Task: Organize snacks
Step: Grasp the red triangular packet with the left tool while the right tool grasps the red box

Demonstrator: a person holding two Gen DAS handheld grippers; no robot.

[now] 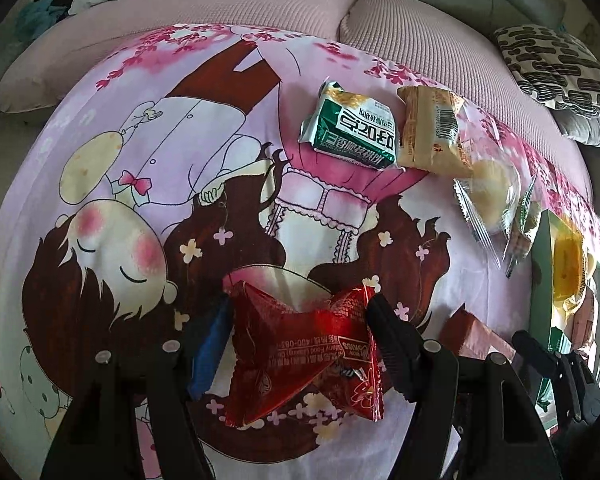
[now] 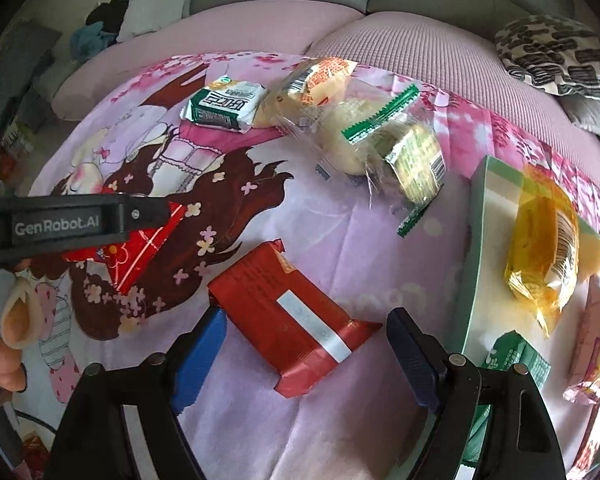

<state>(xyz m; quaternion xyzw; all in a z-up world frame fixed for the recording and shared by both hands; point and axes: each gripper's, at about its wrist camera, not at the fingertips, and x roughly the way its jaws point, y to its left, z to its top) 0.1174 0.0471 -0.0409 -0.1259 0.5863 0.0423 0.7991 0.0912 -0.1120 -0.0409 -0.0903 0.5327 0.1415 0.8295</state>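
Left hand-held gripper (image 1: 300,336) pinches a red snack packet (image 1: 300,356); right hand-held gripper (image 2: 306,344) gapes wide around a red-brown bar (image 2: 296,324), not gripping

You have a glossy, crinkled red foil packet (image 1: 300,356) on smooth printed pink cotton-like cloth (image 1: 140,128). The brick-red flat wrapper (image 2: 296,320) looks matt; the clear plastic pastry bag (image 2: 348,136) shines. Waffle-textured pink cushion (image 2: 420,52) looks rough.

Both wrist views look down and forward along their jaws, close over the cartoon-print cloth (image 1: 148,152). Both share the green-and-white snack packet (image 1: 350,128) far beyond the jaws.
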